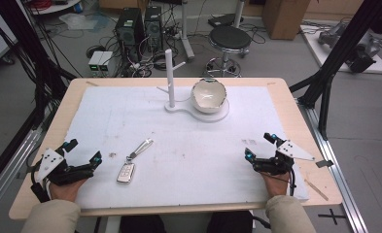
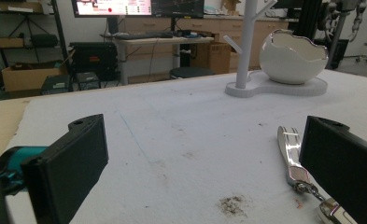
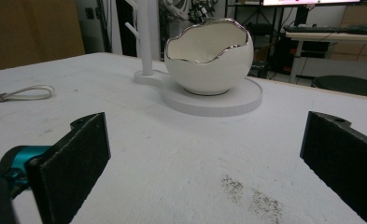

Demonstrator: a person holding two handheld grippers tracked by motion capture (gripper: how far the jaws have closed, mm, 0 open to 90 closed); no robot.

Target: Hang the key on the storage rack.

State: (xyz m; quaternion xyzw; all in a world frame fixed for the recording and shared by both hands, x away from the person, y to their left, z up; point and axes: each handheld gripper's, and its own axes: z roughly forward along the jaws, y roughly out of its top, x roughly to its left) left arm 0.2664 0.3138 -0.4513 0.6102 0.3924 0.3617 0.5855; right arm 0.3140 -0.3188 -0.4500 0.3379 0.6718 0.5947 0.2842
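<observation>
2 grippers are held at the near edge of the table, 1 in each hand. The left gripper is seen with its jaws spread wide and nothing between them; in the left gripper view the jaws stand apart over the bare white mat. The right gripper is likewise held with its jaws wide apart and nothing gripped, low over the mat near the right edge.

1 car key fob is seen lying flat on the mat just to the right of the left gripper, near it but not touched. 1 silver strap is attached to the fob by a small ring and is stretched away toward the far side. In the left gripper view the strap is partly hidden by the right-hand jaw.

Farther off, at the far middle of the mat, 1 white stand is placed, made of 1 upright post with short pegs and 1 round base. 1 white egg-shaped bowl with a silver jagged rim is set on that base. 2 dark smudges are marked on the mat.

No writing on the fob or the stand can be read.
</observation>
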